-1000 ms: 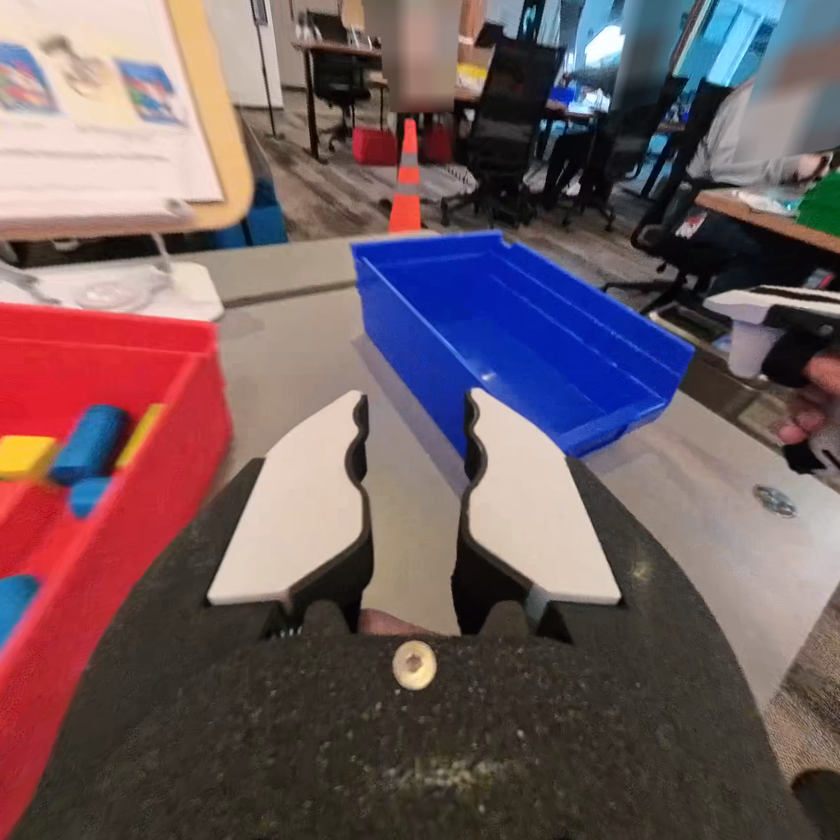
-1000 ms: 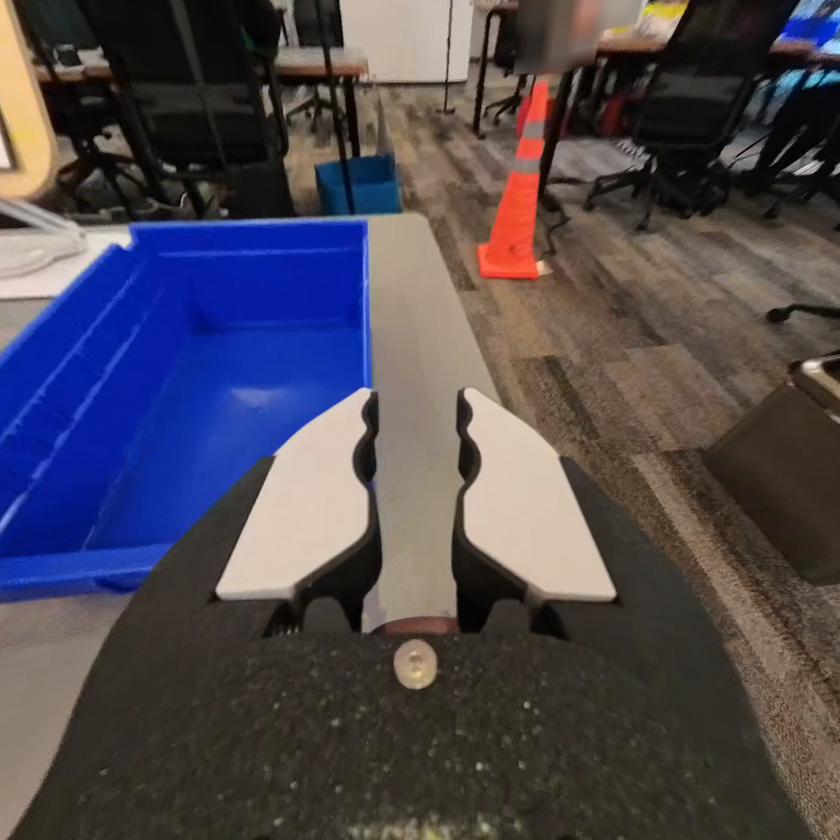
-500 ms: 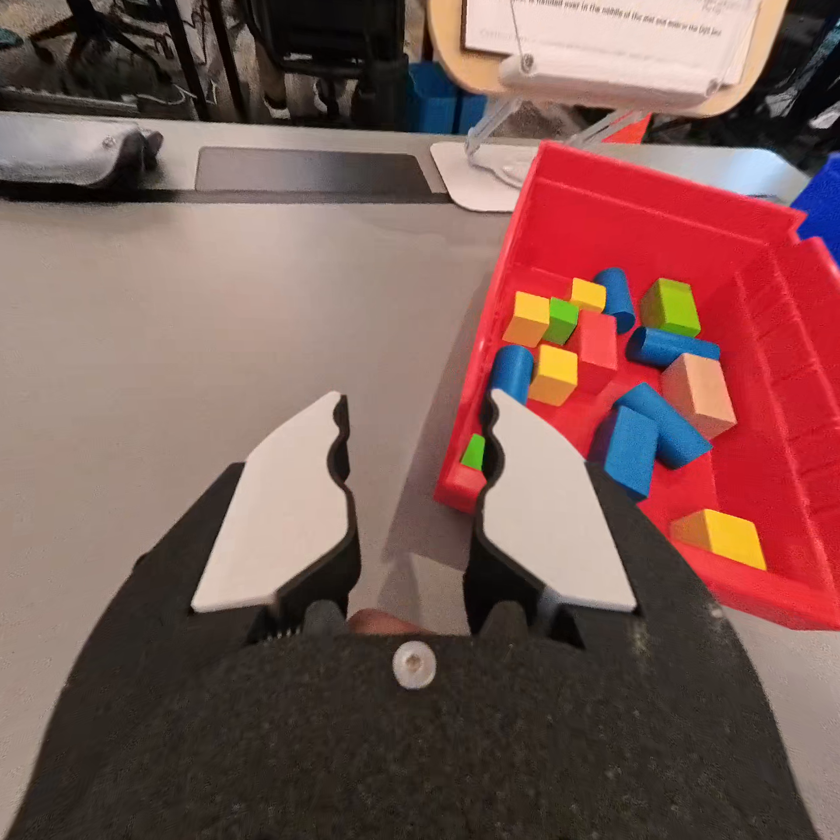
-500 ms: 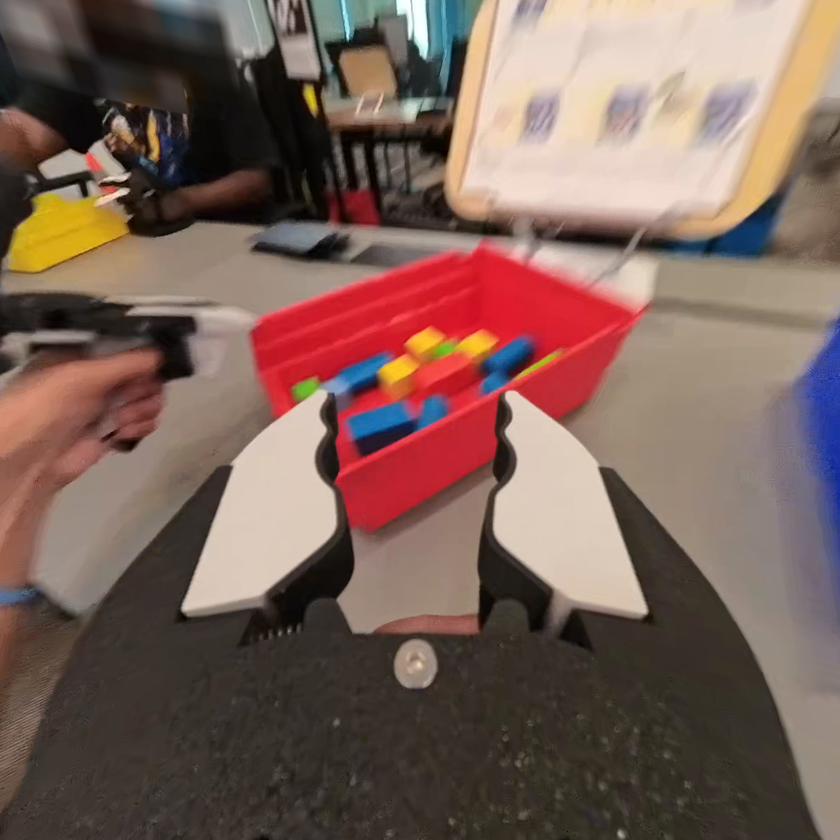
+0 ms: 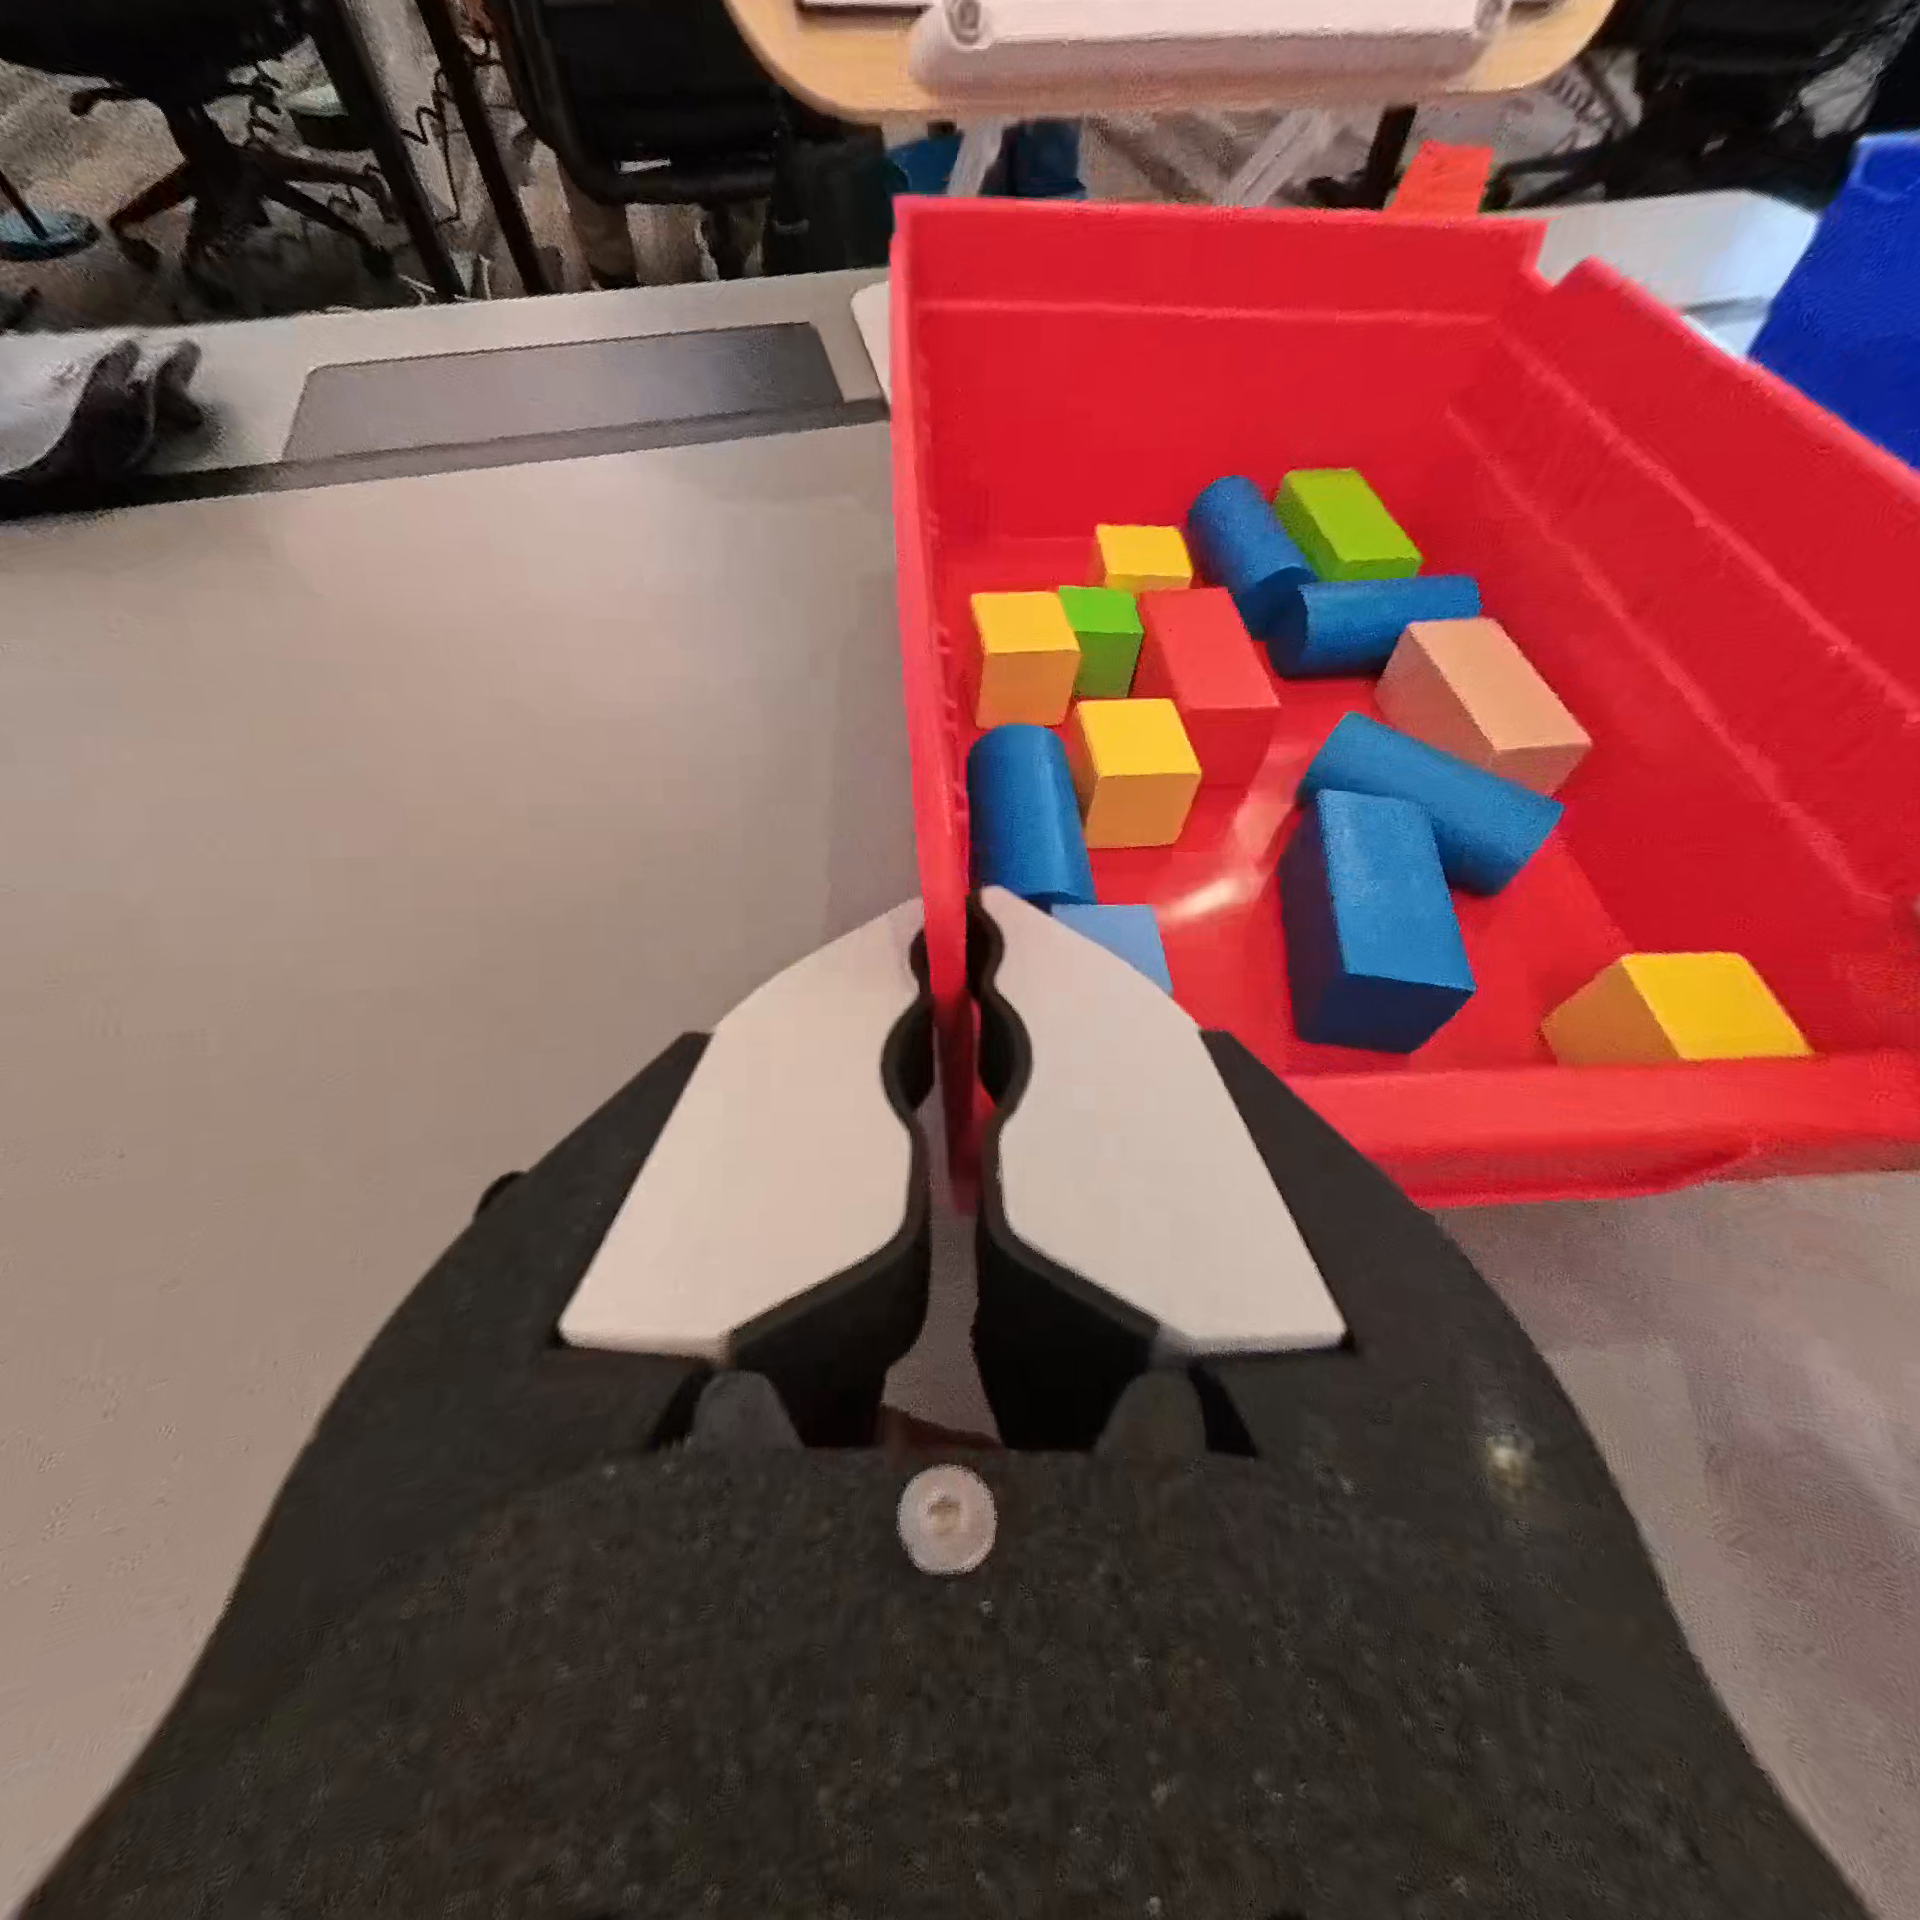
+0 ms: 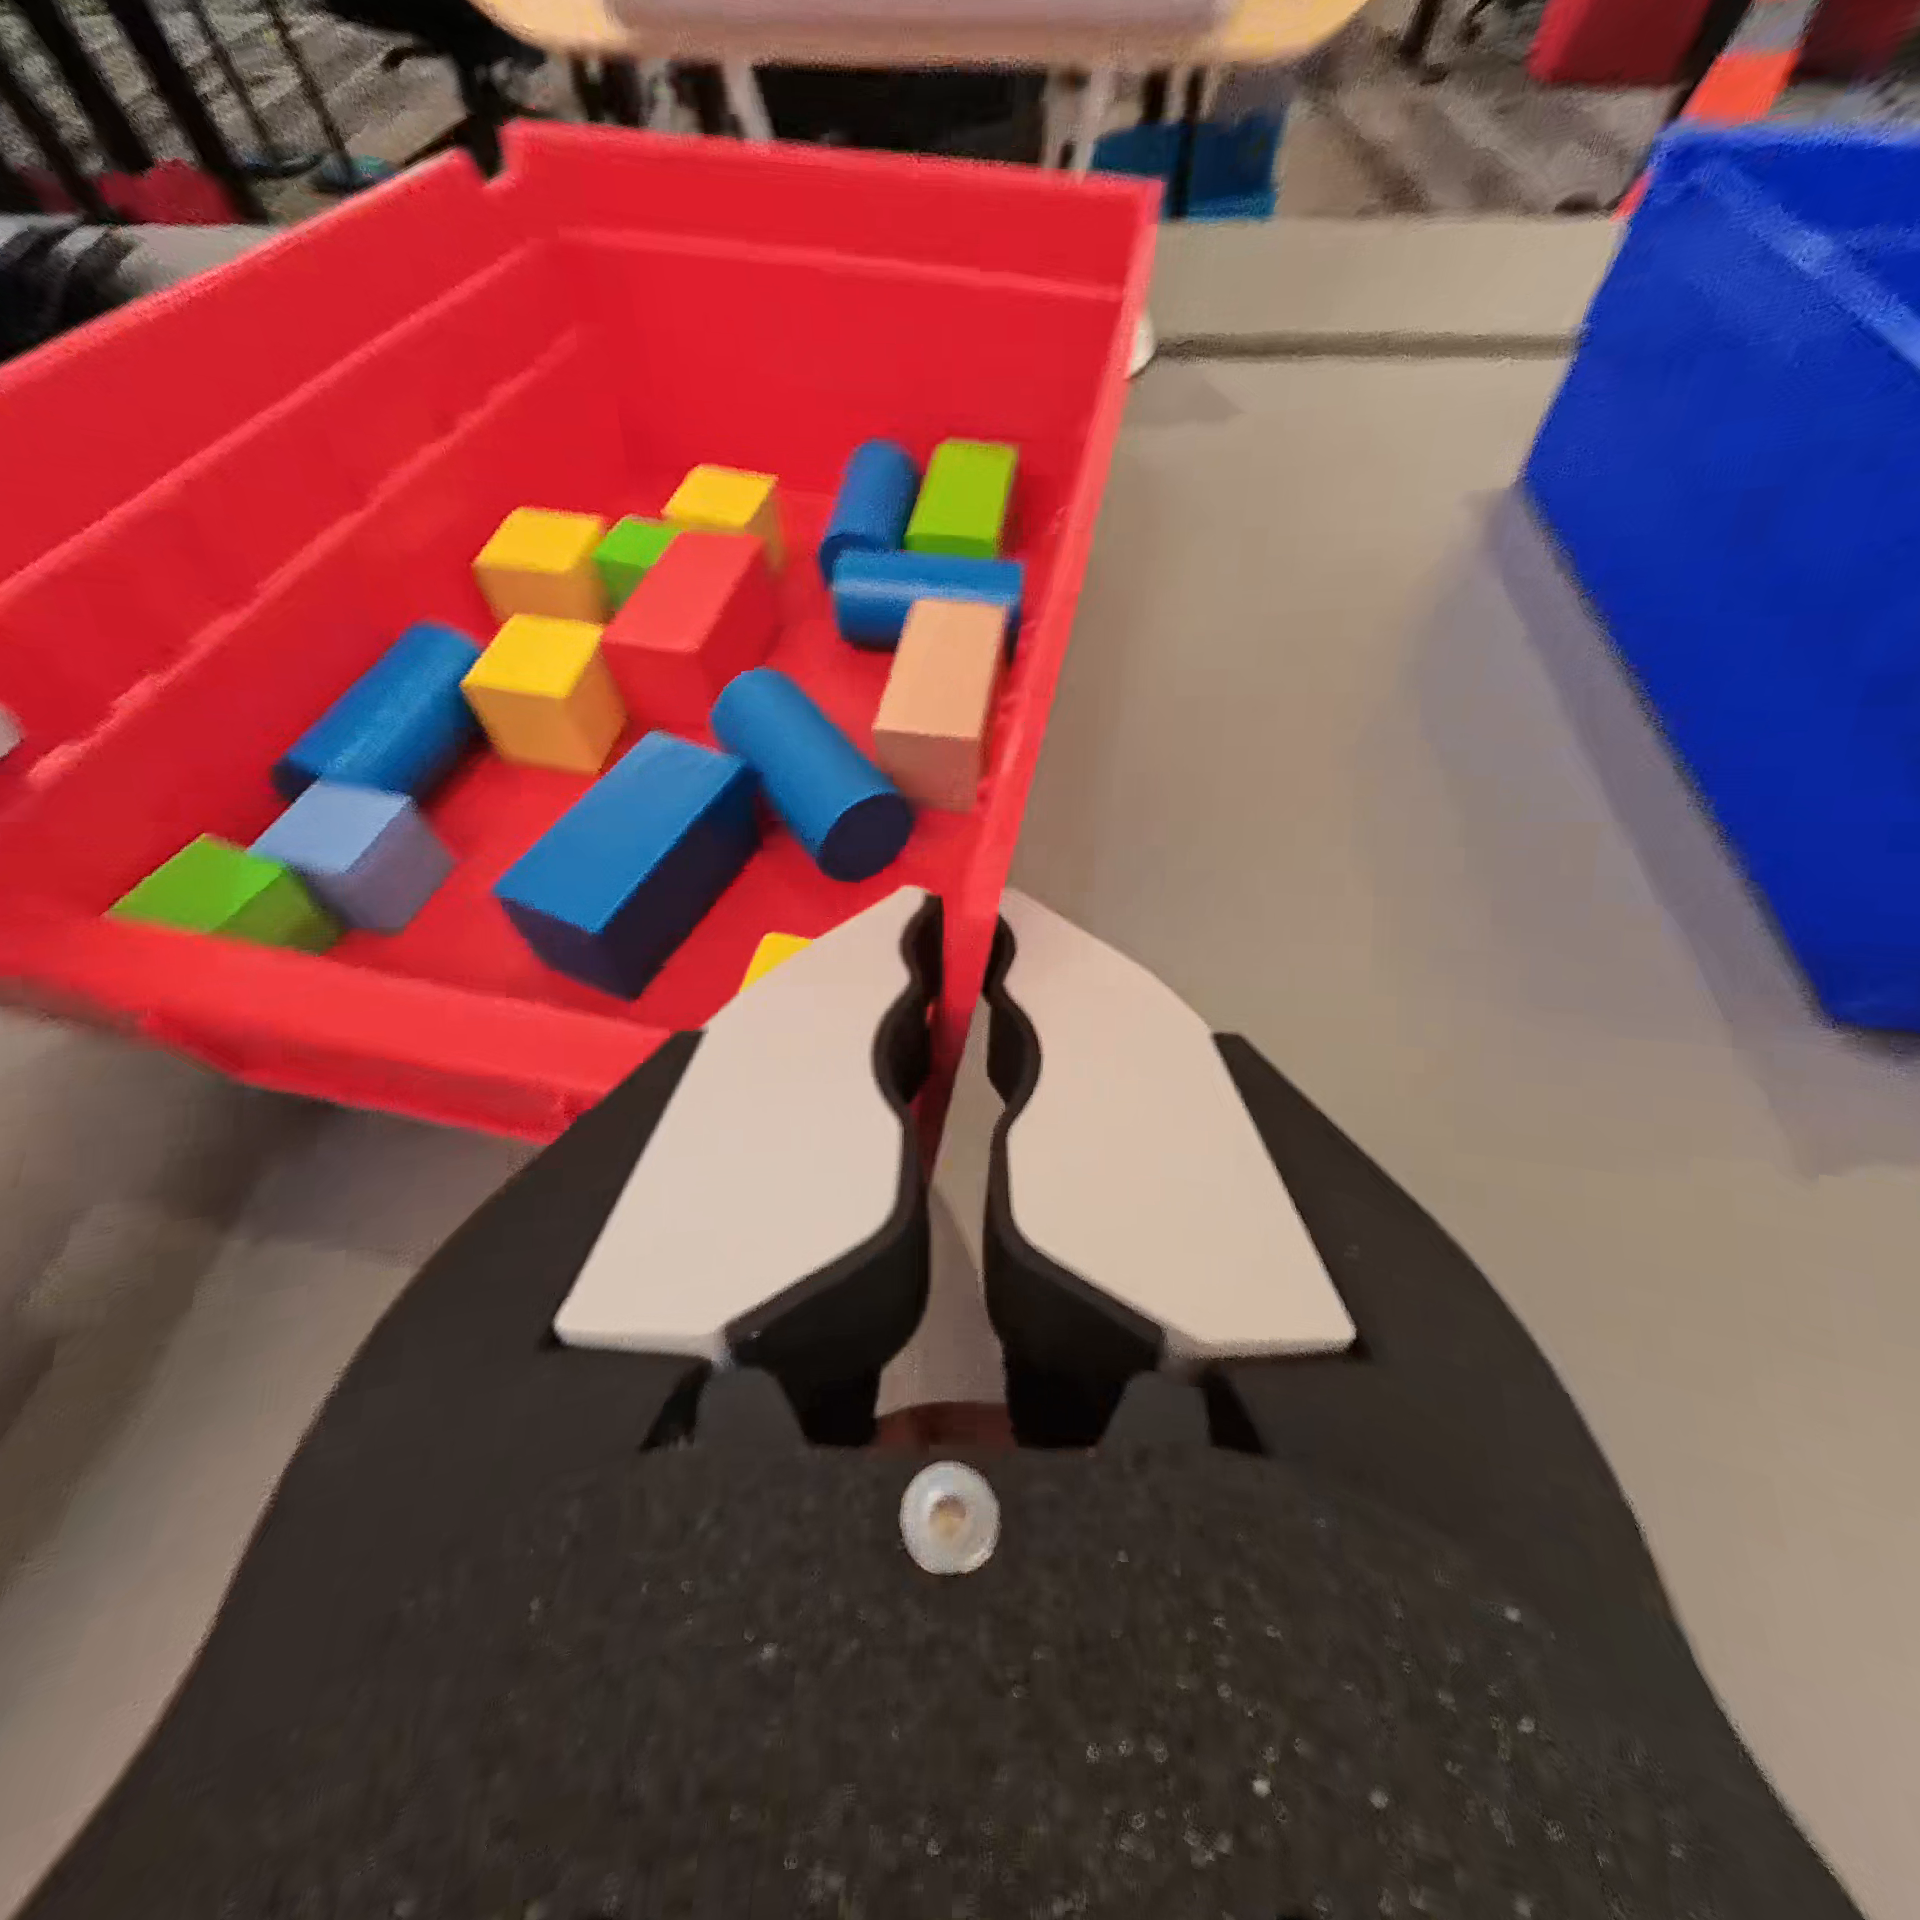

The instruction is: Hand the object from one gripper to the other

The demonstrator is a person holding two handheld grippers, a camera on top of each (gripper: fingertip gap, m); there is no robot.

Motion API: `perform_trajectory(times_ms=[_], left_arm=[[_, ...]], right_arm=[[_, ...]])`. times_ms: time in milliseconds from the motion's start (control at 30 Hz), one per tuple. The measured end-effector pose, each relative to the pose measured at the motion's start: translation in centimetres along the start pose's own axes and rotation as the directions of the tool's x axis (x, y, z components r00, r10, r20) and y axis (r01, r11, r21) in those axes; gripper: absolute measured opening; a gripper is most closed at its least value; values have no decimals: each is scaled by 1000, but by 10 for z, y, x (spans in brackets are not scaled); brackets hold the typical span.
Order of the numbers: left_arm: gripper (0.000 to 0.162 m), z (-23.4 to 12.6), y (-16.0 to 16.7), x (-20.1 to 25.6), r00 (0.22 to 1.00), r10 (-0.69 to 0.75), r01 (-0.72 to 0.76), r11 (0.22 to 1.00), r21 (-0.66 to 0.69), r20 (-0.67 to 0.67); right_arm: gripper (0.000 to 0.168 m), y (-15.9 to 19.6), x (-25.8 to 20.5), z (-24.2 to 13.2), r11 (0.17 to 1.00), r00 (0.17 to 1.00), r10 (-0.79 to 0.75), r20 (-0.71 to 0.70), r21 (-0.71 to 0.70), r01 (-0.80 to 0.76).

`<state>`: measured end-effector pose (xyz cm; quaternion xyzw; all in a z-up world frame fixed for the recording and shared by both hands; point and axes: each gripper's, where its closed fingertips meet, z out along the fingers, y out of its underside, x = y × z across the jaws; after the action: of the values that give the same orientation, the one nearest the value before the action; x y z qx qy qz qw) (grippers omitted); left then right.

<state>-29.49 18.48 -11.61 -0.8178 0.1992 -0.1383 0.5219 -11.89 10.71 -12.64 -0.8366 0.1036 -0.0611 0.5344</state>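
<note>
A red bin (image 5: 1195,223) holds several wooden blocks: blue cylinders, a blue cuboid (image 5: 1371,925), yellow cubes (image 5: 1138,769), green, red and tan blocks. My left gripper (image 5: 948,925) hovers at the bin's near left corner. Its jaws are almost together with nothing between them, and the bin's left wall shows through the thin gap. My right gripper (image 6: 964,914) sits at the bin's (image 6: 831,171) near right corner, shut the same way. The blue cuboid (image 6: 634,852) and a yellow block (image 6: 774,951) lie just beyond its left finger. Neither holds a block.
A blue bin (image 6: 1766,520) stands on the grey table right of the red bin; its corner shows in the left wrist view (image 5: 1860,291). A sign stand (image 5: 1195,42) is behind the red bin. A dark inset panel (image 5: 561,390) lies at the far left. Chairs stand beyond the table.
Both grippers have swung onto the red bin and come closer to its near corners. Both have closed from open to nearly shut. The blocks have not moved.
</note>
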Motion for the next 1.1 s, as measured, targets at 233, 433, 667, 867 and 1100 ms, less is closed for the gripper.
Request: perform_trajectory(times_ms=[233,433,667,867,1100], left_arm=[[1,-55,-21,-71,970,-125,101,987,121,209],[1,-90,-19,-160,921,-208,146,968,203,331],[1,-72,27,-209,903,-274,250,962,114,331],[8,-62,38,-226,853,-425,389,905,173,302],[42,-81,10,-215,833,-434,377,899,222,342]], right_arm=[[3,-54,-66,3,995,994,5,110,99,-16],[3,-65,-166,4,986,980,-26,195,164,-6],[3,-33,-215,29,997,975,-46,219,71,32],[6,-4,-231,26,998,967,-51,248,60,37],[17,-27,-223,-5,992,919,-94,384,119,51]])
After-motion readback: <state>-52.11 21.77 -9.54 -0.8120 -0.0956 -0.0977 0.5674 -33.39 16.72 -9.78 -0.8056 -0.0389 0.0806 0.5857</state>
